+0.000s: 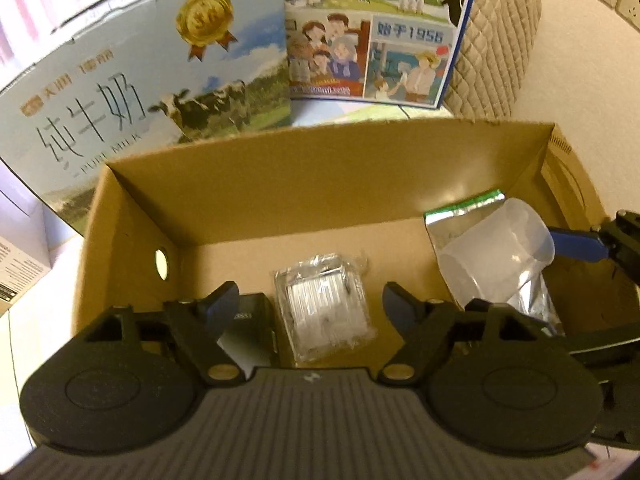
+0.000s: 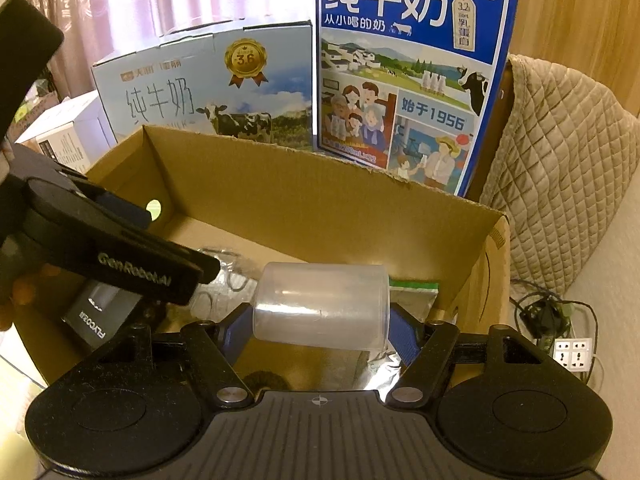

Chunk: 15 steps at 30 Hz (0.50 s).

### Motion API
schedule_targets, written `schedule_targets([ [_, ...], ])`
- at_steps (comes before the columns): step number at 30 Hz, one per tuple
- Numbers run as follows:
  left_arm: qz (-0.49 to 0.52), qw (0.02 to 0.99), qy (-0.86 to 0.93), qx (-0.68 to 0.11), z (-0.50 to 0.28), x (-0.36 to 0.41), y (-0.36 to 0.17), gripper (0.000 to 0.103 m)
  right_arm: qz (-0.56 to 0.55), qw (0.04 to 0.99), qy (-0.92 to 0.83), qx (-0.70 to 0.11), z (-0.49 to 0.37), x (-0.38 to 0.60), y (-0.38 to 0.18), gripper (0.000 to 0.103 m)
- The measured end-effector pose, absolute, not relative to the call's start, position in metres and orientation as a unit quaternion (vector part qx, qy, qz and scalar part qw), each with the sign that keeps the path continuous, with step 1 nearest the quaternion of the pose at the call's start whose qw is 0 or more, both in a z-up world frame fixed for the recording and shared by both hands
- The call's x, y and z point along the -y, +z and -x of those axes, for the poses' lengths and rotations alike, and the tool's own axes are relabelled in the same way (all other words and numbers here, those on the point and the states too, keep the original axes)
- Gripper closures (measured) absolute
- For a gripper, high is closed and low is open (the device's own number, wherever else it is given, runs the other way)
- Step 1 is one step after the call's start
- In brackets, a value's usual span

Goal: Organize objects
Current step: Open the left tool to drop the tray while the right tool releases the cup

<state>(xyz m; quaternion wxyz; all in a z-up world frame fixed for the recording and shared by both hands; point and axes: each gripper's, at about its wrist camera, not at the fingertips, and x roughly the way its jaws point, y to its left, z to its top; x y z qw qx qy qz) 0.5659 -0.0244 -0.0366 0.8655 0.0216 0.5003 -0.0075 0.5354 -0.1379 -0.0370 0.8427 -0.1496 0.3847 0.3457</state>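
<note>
An open cardboard box (image 1: 248, 196) holds a clear plastic packet (image 1: 324, 312), a small black box (image 1: 250, 332) and a silver foil pouch (image 1: 464, 210) with a green top. My left gripper (image 1: 311, 296) hangs open inside the box, its fingers either side of the packet and not touching it. My right gripper (image 2: 320, 332) is shut on a clear plastic cup (image 2: 322, 306), held on its side above the pouch (image 2: 412, 292) at the box's right end. The cup (image 1: 496, 256) also shows in the left wrist view. The left gripper's body (image 2: 112, 248) hides part of the black box (image 2: 100, 316).
Two milk cartons stand behind the box, a pale one (image 2: 208, 84) and a blue one (image 2: 408, 72). A quilted cover (image 2: 560, 160) lies to the right. A power strip (image 2: 572, 354) with cables sits on the floor. White boxes (image 2: 68, 128) stand at the left.
</note>
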Motion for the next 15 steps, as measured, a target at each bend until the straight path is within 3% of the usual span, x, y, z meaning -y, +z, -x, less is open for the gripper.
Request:
schedule_targets([
  [15,-0.017,0.873,0.015,-0.487,-0.556,0.005,-0.021,0.021,0.146,0.85,0.354,-0.362,-0.535,0.13,-0.033,0.035],
])
